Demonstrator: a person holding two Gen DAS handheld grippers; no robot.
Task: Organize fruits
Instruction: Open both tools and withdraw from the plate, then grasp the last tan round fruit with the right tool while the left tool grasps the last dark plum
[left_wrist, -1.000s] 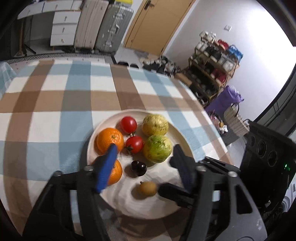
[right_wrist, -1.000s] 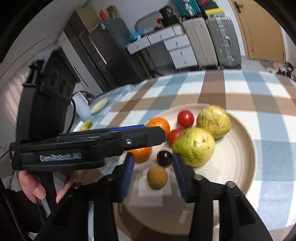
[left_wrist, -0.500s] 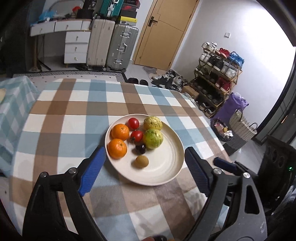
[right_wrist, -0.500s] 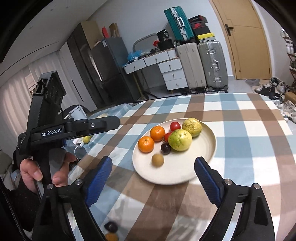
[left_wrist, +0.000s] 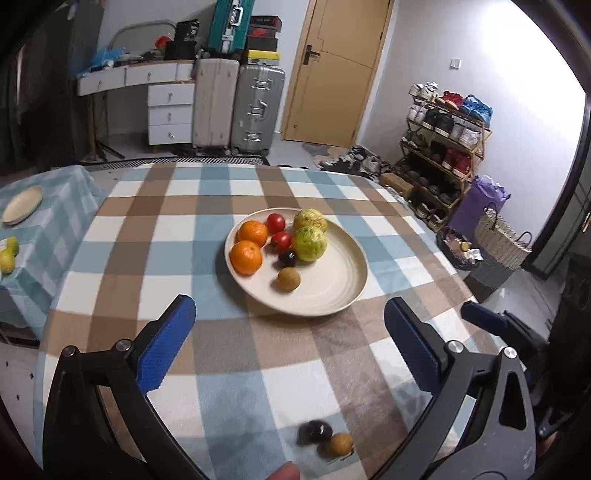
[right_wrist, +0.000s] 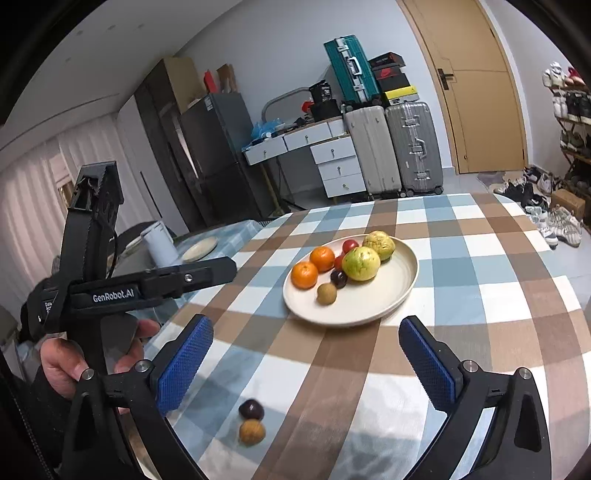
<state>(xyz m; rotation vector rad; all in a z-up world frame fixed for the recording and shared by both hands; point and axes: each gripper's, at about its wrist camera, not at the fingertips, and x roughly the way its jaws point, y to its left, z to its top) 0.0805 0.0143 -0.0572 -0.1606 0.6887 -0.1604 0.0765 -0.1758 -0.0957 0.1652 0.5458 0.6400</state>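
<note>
Fruit sits together on the cream plate (left_wrist: 343, 291) near the middle of both views: two oranges (left_wrist: 246, 257), two red tomatoes (left_wrist: 281, 240), two big yellow-green fruits (left_wrist: 309, 243), one dark plum (left_wrist: 287, 258) and one small brown fruit (left_wrist: 288, 279). A second ago both tongs were right over the plate, with the small brown fruit and the plum close to their blue pads. Now both have pulled back, so the plate looks smaller and sits farther up the checked counter (left_wrist: 155, 236).

The left tongs (left_wrist: 290, 345) are opening, wide apart, with nothing between them. The right tongs (right_wrist: 306, 362) are opening too, also with nothing between them.

Another dark fruit (right_wrist: 251, 409) and another brown fruit (right_wrist: 252, 432) lie touching on the counter at the bottom of both views; a second ago they were out of sight.

In the right view, at the left, a hand (right_wrist: 70, 363) holds the left tool. White letters on it read "GenRobot.AI".
</note>
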